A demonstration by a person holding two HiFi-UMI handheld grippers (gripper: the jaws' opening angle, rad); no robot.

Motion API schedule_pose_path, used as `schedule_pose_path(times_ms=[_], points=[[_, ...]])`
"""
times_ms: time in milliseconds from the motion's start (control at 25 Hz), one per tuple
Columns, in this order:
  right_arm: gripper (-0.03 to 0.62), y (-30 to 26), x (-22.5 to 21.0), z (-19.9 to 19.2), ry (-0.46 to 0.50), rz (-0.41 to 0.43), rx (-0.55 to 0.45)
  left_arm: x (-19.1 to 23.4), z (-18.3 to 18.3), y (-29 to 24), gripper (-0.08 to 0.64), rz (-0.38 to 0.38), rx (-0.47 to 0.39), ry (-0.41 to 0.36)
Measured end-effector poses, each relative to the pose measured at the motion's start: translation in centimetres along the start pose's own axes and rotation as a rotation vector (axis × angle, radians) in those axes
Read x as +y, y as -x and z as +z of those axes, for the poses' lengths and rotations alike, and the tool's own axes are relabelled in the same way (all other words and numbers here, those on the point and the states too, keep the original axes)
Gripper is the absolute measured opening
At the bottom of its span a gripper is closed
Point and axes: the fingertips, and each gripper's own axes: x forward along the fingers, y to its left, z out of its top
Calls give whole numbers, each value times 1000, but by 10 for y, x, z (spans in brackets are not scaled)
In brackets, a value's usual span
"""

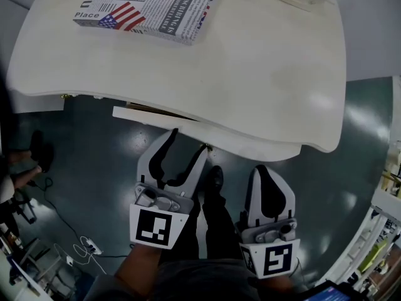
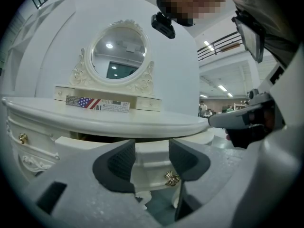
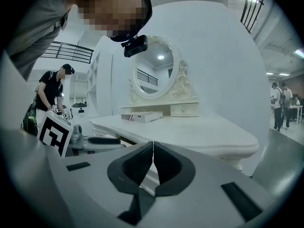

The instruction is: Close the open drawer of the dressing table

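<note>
The white dressing table (image 1: 269, 74) fills the top of the head view. Its drawer (image 1: 156, 115) stands a little way out from under the front edge. My left gripper (image 1: 188, 142) is open just in front of that drawer, its tips close to the drawer's face. In the left gripper view the drawer front (image 2: 152, 161) shows between the wide jaws of the left gripper (image 2: 152, 158), with a brass knob (image 2: 172, 178) by the right pad and nothing gripped. My right gripper (image 1: 262, 172) hangs shut and empty to the right, short of the table edge; its pads (image 3: 142, 163) meet.
A printed box (image 1: 150, 5) lies on the tabletop near the oval mirror (image 2: 118, 51). Cables (image 1: 81, 249) trail on the dark floor at the left. The person's legs and shoe (image 1: 215, 179) stand between the grippers. Another person (image 3: 52, 91) is at the far left.
</note>
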Motion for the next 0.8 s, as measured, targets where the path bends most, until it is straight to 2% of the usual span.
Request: schedule_pose_path(times_ms=[280,440,800], points=[[14,-1,-1,6,-5,-5,-25,2,1,-5,233,-3,1,-10],[14,1,-5,1,-9,-14,6,3,3,-9,233,-4,-6,-15],[14,0,-8,5,-20,-16,-11,8,6,-20,233,2,-12,-18]])
